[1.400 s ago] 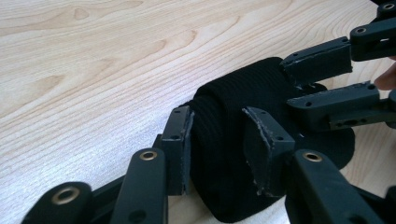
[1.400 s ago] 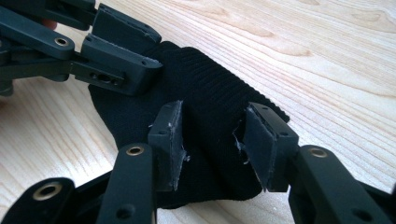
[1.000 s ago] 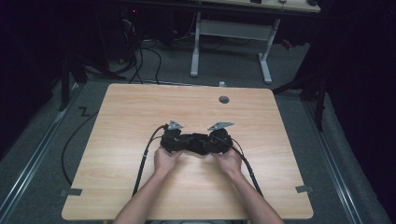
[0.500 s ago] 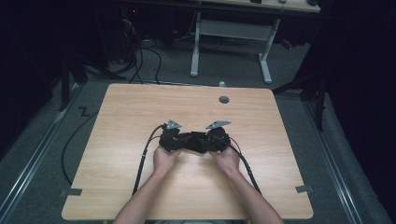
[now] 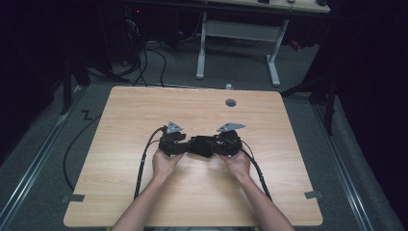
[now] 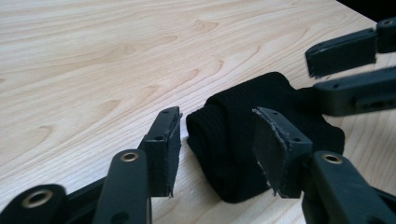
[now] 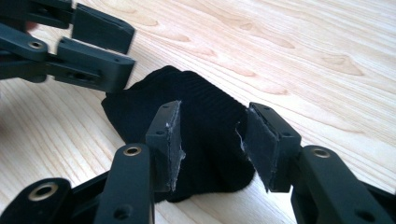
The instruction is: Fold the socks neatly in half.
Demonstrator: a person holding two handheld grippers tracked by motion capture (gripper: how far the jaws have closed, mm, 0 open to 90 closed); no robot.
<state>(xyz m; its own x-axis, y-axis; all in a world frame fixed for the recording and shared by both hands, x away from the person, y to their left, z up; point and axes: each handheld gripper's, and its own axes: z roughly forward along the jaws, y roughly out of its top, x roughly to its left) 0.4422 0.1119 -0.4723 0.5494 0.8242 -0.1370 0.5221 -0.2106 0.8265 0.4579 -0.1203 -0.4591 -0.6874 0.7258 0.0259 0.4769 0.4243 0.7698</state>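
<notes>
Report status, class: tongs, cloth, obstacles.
Left tongs open, jaws either side of folded black cloth. Right tongs open at its other end. Cloth flat on table. Nothing in the way.

Both forearms enter from bottom edge, angled inward toward mid-table. Left hand (image 5: 165, 162) grips left gripper (image 6: 215, 144), jaws parted. Right hand (image 5: 236, 163) grips right gripper (image 7: 212, 140), jaws parted. Grippers point toward each other, tips near, grey plates up; cable trails back beside each forearm
</notes>
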